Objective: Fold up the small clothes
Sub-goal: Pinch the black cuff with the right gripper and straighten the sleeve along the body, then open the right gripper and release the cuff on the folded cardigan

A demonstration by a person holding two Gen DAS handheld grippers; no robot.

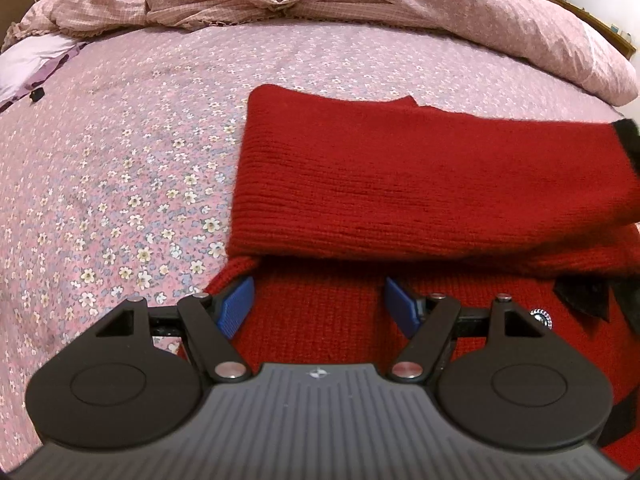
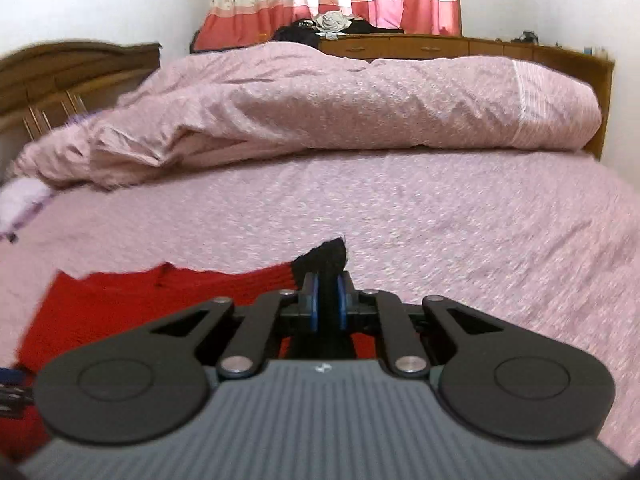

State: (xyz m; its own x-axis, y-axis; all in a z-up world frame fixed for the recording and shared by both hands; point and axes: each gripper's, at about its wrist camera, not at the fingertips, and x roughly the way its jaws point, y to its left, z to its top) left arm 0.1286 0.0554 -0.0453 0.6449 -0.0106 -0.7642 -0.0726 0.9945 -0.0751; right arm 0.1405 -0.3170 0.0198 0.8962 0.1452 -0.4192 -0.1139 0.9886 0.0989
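Observation:
A red knitted sweater (image 1: 400,184) lies on the floral bed sheet (image 1: 120,160), one sleeve folded across its body; a black bow and a silver button show at the right. My left gripper (image 1: 319,292) hovers open over the sweater's near part, blue pads (image 1: 238,306) wide apart with knit beneath them and nothing pinched. In the right wrist view the sweater (image 2: 160,300) spreads to the left, and my right gripper (image 2: 327,300) is shut on the sleeve's black cuff (image 2: 328,256), which sticks up between the blue pads.
A crumpled pink duvet (image 2: 360,100) is heaped along the far side of the bed. A lilac cloth (image 1: 28,60) and a small black object (image 1: 37,95) lie at the left edge. A wooden headboard (image 2: 60,64) and dresser (image 2: 440,46) stand beyond.

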